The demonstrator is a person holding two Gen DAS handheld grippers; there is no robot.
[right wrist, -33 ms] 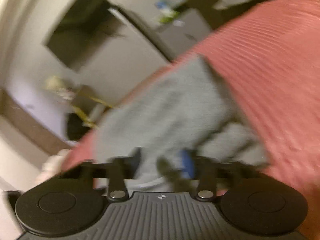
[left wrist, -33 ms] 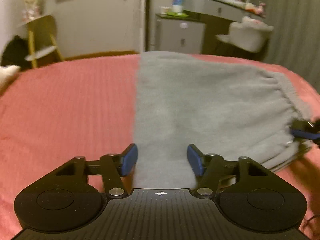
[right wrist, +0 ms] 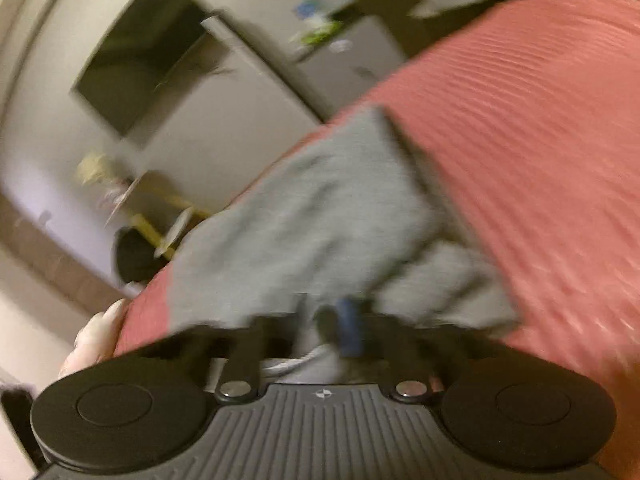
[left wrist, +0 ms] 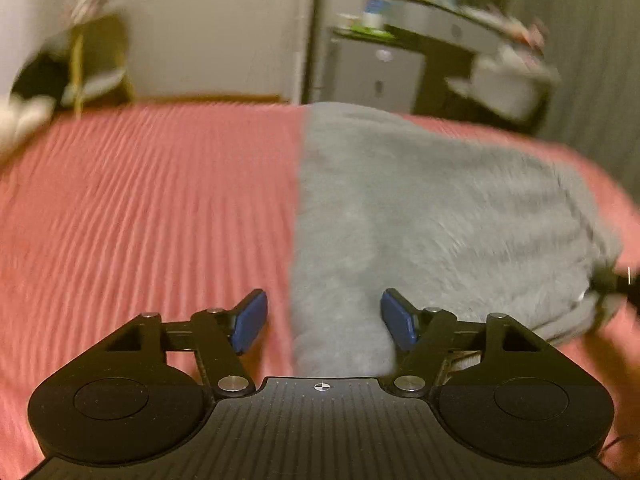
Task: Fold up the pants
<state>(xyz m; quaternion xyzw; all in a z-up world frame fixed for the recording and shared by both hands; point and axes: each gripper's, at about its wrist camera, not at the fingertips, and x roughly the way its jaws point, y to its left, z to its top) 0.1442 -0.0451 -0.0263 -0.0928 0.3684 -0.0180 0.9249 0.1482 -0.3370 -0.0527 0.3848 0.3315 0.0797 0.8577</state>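
Pants (left wrist: pixel 420 216), grey and folded flat, lie on the pink bed (left wrist: pixel 152 208) in the left wrist view, where the left gripper (left wrist: pixel 324 320) hovers at their near edge, jaws apart and opening, pads clear of the cloth. Right wrist view, blurred: the right gripper (right wrist: pixel 340 332) has its jaws closing on a bunched fold of the pants (right wrist: pixel 312 216) above the bed (right wrist: pixel 540 120).

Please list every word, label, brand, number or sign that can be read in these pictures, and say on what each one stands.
No readable text in either view.
Items on the dresser: any labels are too blurred and small to read.
Left hand-held gripper: only a small round crosshair mark on its body, no letters.
Grey pants: no visible label.
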